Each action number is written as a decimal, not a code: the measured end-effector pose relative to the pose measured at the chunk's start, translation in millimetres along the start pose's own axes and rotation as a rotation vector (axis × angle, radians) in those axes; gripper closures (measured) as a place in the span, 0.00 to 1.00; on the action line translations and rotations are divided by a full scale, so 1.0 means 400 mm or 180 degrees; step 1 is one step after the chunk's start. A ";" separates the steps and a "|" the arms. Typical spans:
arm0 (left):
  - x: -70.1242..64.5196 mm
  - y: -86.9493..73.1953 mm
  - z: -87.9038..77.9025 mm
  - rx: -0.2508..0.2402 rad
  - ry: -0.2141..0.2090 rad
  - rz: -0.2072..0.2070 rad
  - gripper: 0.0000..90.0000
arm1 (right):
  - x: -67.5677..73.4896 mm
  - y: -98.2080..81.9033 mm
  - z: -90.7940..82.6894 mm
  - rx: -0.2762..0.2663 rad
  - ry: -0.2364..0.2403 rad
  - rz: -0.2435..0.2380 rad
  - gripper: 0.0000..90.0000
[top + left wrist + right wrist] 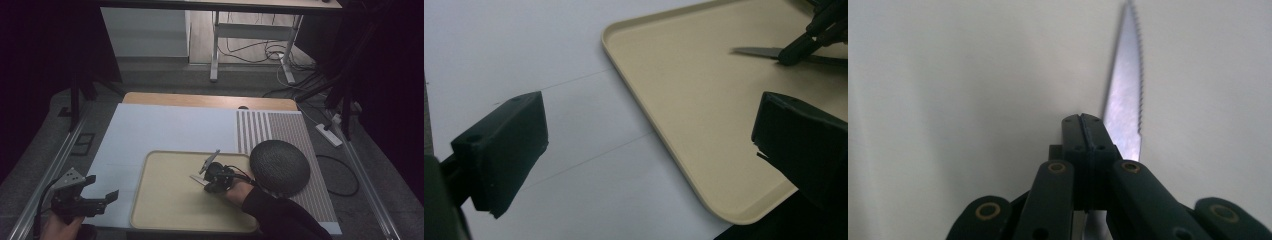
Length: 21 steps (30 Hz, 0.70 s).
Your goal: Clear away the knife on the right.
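we see the right gripper (216,181) clamped tight on a knife (1126,105) lying over the tray (165,210), toward its far right corner. serrated blade, thin, stiff, light, probably slippery; we judge the flat grip safest, away from the teeth. left gripper (95,196) open, off the tray's near left corner.

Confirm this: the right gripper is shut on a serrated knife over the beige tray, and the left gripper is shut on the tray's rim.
One part is wrong. The left gripper is open, its jaws standing wide apart and touching nothing, beside the beige tray, as the left gripper view shows. The rest stands: the right gripper is shut on the serrated knife over the tray.
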<state>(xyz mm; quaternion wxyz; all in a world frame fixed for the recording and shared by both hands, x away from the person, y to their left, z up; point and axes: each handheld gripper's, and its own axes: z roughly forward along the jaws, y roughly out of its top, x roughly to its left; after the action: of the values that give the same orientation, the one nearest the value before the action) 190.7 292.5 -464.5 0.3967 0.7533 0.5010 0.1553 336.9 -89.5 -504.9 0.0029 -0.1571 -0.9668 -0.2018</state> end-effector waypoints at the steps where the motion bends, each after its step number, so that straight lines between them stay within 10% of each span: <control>1: 0.000 0.000 0.000 0.0002 0.0001 0.0001 0.03 | -0.007 -0.004 -0.004 0.0015 -0.0057 0.0013 1.00; 21: 0.000 -0.001 0.000 -0.0004 0.0000 0.0000 0.03 | -0.113 -0.097 -0.066 0.0118 -0.0379 0.0487 1.00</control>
<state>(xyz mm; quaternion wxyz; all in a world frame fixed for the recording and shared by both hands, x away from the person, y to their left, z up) 190.5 292.5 -464.6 0.3972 0.7530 0.5010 0.1556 366.4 -147.2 -498.8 -0.0363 -0.2421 -0.9539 -0.1733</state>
